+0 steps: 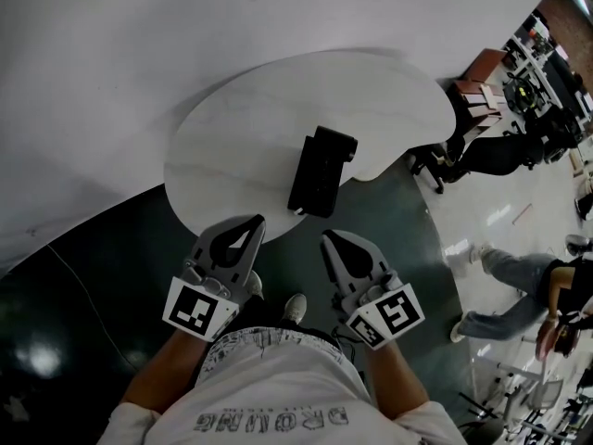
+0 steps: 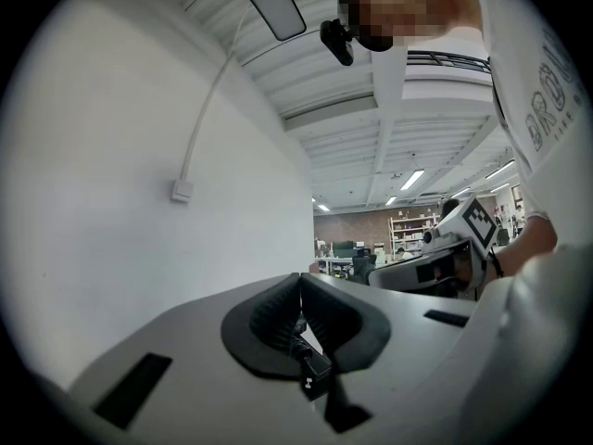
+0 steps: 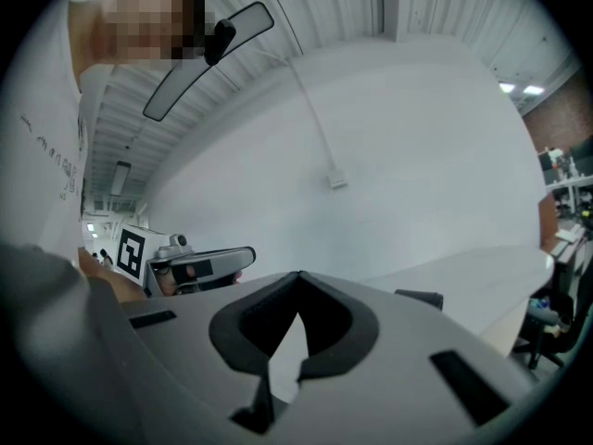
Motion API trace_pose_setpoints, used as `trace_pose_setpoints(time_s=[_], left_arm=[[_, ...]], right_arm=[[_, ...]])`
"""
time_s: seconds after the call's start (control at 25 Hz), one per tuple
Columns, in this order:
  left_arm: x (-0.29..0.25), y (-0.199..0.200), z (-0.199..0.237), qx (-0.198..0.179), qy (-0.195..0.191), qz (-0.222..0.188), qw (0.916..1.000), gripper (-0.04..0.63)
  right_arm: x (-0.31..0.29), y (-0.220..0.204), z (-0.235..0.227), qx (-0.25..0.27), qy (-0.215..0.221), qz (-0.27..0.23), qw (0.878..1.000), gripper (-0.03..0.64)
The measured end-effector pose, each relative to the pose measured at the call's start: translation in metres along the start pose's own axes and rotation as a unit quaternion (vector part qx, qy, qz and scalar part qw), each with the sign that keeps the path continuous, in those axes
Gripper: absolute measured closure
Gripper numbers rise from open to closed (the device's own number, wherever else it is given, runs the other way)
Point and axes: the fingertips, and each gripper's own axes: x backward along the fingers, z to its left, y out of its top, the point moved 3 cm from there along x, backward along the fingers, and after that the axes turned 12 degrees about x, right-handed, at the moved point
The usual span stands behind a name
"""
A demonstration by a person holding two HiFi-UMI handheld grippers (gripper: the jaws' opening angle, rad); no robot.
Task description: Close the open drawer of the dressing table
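Observation:
The dressing table (image 1: 250, 128) has a white rounded top and stands against a white wall. Its open drawer (image 1: 321, 171) shows as a dark box that juts out past the table's front edge. My left gripper (image 1: 258, 221) hovers just short of that edge, left of the drawer, its jaws shut on nothing (image 2: 299, 281). The right gripper (image 1: 328, 237) sits below the drawer's front, apart from it, its jaws also shut and empty (image 3: 298, 276). Each gripper appears in the other's view: the right gripper (image 2: 454, 248) and the left gripper (image 3: 199, 262). The table top (image 3: 482, 267) lies ahead on the right.
Dark glossy floor (image 1: 93, 313) spreads under the table. A seated person (image 1: 519, 290) and black office chairs (image 1: 482, 156) are at the right, with desks behind. A cable runs down the wall to a socket (image 2: 182, 190).

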Motion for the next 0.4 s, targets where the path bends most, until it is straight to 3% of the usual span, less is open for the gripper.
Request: trace_pose_setpoints(time_s=[0.4], left_arm=[[-0.0093, -0.0053, -0.0027, 0.001, -0.001, 0.003, 1.0000, 0.574]], right_arm=[[0.0020, -0.0031, -0.0107, -0.002, 0.000, -0.002, 1.000, 0.611]])
